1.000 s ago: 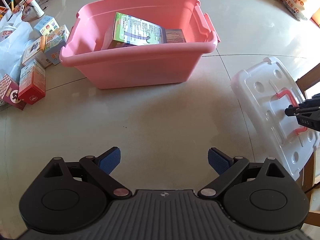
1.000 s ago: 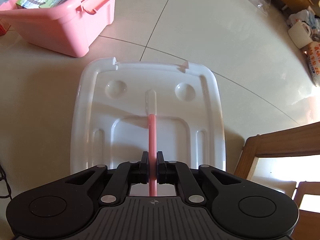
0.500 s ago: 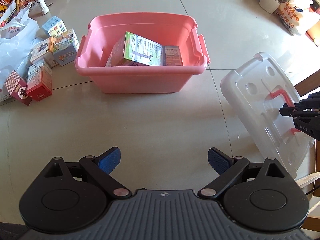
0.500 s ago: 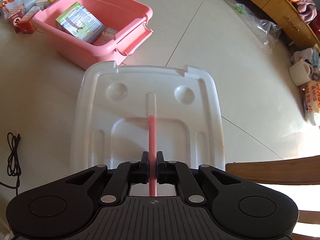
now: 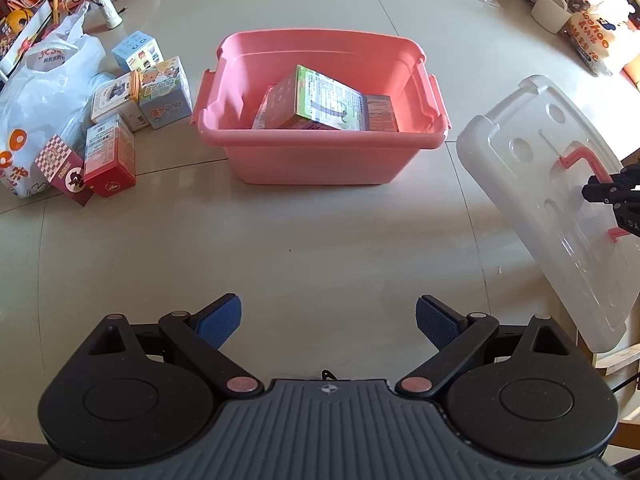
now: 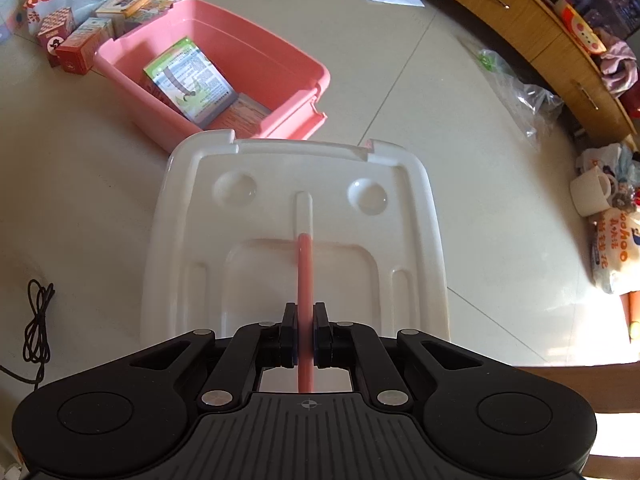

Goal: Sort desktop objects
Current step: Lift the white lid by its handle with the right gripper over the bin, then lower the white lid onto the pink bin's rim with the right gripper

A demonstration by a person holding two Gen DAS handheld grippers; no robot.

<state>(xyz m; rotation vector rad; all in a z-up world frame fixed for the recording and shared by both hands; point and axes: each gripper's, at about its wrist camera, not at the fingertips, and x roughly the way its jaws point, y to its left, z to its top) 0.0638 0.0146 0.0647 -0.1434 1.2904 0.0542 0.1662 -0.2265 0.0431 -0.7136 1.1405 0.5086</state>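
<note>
I am holding my right gripper (image 6: 306, 334) closed on the pink handle (image 6: 305, 272) of the white lid (image 6: 296, 216), its fingers (image 6: 289, 334) pinching the thin bar from both sides. The lid is hanging tilted off the floor, its far edge pointing toward the pink bin (image 6: 224, 80). In the left wrist view the same lid (image 5: 548, 200) is showing at the right, slanted, with the right gripper's black fingers (image 5: 608, 192) clamped on the handle (image 5: 586, 162).

My left gripper (image 5: 328, 322) is hovering with its blue-padded fingers (image 5: 222, 320) spread wide apart and gripping nothing, over a bare stretch of pale tiled floor (image 5: 320, 240).

The pink bin (image 5: 320, 160) is sitting on the floor ahead of the left gripper, uncovered. Inside it a green and white box (image 5: 328, 100) is leaning tilted against other cartons, with a brownish carton (image 5: 382, 114) lying beside it.

Left of the bin, a cluster of small boxes is standing on the floor: a red box (image 5: 110, 156), a checkered red box (image 5: 64, 170), a blue cartoon box (image 5: 166, 92) and a light blue box (image 5: 138, 50) behind it. A white plastic bag (image 5: 44, 80) is slumping against them.

Between the lid and the bin nothing is lying on the floor. To the right of the lid in the right wrist view, a clear plastic bag (image 6: 516, 92) is crumpled on the tiles, a white mug (image 6: 592, 190) is resting near a printed sack (image 6: 616, 248), and a wooden cabinet (image 6: 540, 36) is running along the far wall. A black cable (image 6: 36, 320) is coiling on the floor at the left.
</note>
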